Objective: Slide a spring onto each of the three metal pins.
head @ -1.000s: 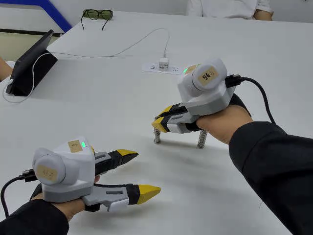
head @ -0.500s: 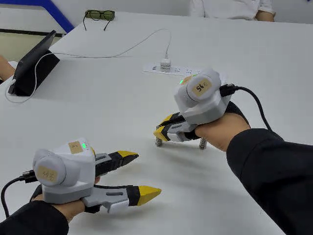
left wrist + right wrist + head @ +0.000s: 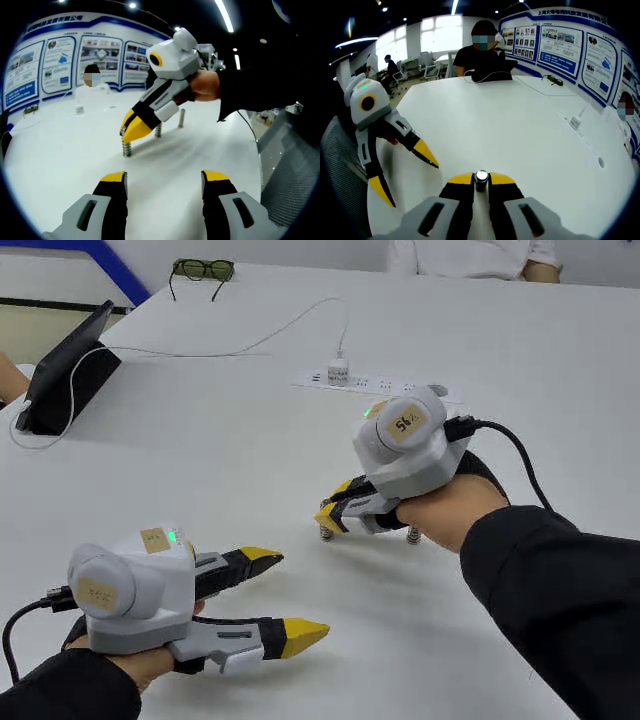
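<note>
While the white table lay just as it had a second before, the right gripper had sunk lower over it. Less of the pins below the hand showed in the head view than earlier. I judged that this gripper was pressing a spring down its pin, probably close to the last step of the task. Its jaws stood narrow, closed on the spring, whose round shiny top showed between the yellow tips in the right gripper view. The left gripper had not moved. It rested low near the person, jaws wide apart and holding nothing, well apart from the work.

By count there were one table and two grippers. Further off lay one tablet propped at the far left, one power strip with a white cable, and one pair of glasses at the far edge. Three pins stood upright in a row in the left gripper view. The nearest pin was right under the right gripper's tips, the middle pin just behind them, and the far pin below the hand. Each seemed to carry coils, which would make three springs, though the farther two were too small to be sure of.
</note>
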The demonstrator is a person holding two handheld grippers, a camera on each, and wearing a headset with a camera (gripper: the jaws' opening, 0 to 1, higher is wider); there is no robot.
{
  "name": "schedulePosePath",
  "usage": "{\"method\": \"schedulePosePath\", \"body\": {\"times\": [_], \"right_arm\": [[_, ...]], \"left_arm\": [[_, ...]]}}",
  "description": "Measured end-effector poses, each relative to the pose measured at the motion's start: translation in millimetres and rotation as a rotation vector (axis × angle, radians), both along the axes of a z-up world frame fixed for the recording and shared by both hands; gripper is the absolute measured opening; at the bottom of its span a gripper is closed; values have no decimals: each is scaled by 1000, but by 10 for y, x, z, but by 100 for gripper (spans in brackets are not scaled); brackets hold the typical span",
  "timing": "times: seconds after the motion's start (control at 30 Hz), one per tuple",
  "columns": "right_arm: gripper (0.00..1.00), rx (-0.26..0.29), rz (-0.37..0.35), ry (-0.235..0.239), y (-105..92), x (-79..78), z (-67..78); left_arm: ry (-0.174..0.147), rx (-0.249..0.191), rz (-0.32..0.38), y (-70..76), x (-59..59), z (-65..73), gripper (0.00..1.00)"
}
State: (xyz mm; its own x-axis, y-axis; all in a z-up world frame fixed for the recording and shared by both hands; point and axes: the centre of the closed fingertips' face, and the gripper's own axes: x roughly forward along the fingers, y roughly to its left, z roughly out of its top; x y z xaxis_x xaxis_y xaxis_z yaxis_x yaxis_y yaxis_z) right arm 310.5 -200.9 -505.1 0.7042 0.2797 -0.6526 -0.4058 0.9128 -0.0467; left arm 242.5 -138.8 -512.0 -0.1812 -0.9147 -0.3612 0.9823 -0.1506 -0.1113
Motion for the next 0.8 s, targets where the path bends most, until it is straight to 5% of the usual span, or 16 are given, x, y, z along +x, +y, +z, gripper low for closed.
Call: {"method": "schedulePosePath", "body": {"times": [0.8], "right_arm": [[18,-21,-3,-23,-29,-125,128]], "left_arm": [[4,-12,11,-31,22,37,61]]}}
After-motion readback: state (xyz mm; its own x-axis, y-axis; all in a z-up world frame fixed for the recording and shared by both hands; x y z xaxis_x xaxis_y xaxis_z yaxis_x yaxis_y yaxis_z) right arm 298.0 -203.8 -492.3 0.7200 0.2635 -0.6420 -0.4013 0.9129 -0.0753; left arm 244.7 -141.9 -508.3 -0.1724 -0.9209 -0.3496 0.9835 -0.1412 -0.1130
